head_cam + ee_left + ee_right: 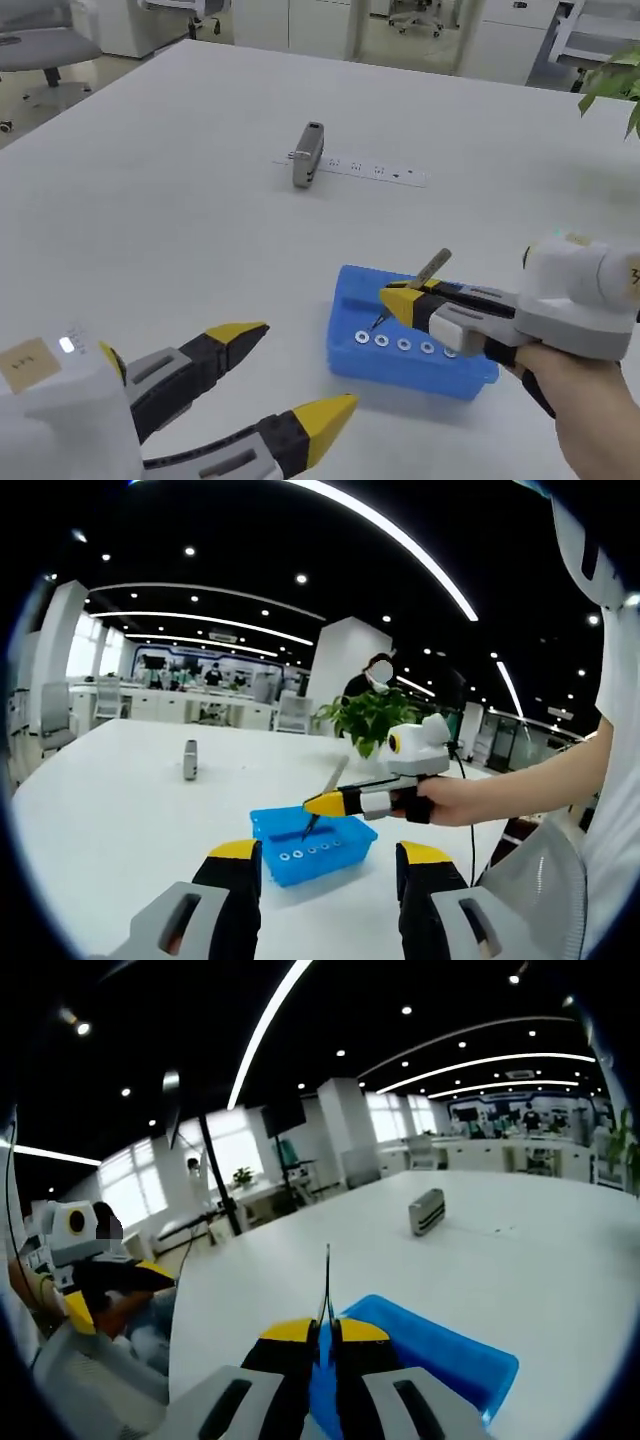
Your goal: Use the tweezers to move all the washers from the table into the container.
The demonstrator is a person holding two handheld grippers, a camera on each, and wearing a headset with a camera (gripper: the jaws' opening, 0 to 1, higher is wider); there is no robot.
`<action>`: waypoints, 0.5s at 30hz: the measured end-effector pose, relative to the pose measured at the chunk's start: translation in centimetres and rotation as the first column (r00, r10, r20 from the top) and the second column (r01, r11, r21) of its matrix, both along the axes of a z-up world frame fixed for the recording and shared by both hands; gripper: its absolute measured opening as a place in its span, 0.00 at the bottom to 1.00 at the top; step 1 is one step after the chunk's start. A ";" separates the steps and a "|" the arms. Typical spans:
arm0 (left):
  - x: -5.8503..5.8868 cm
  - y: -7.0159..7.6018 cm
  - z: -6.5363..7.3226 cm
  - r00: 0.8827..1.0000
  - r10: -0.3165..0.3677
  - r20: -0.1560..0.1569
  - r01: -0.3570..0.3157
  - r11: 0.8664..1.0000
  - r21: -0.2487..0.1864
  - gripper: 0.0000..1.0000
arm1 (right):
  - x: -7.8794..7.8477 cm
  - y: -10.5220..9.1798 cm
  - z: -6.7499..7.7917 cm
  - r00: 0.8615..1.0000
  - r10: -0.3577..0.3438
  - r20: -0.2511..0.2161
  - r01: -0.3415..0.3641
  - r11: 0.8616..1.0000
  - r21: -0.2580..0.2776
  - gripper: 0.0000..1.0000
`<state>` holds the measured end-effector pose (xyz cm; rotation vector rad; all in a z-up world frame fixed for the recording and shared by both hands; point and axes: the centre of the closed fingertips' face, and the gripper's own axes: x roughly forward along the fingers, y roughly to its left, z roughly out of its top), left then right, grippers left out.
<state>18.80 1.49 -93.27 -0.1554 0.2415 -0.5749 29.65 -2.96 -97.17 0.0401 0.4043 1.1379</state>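
Observation:
A blue container sits on the white table, with several washers in a row inside it. My right gripper is shut on the tweezers, whose tip points down into the container by the leftmost washer. In the left gripper view the right gripper holds the tweezers over the container and the washers. My left gripper stands open and empty to the container's near left. In the right gripper view the tweezers stick out from the shut gripper above the container.
A grey block stands beside a white power strip at the table's middle. Plant leaves hang at the far right. Office chairs stand beyond the far edge. A person stands in the background.

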 end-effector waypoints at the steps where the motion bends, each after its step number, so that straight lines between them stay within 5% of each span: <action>1: -0.1 -0.2 0.1 1.000 -0.010 0.001 0.010 1.000 -0.004 0.52 | -0.5 -0.1 0.3 1.000 0.003 0.010 -0.003 1.000 0.002 0.04; 9: -0.9 -1.8 0.1 0.995 -0.104 0.006 0.104 0.994 0.031 0.47 | -3.7 -0.7 0.9 0.998 0.016 0.053 -0.016 1.000 -0.001 0.04; 15: -1.9 -3.3 0.2 0.978 -0.209 -0.004 0.209 0.978 0.024 0.37 | -6.8 -0.9 -0.7 0.996 0.058 0.061 -0.054 0.997 -0.056 0.04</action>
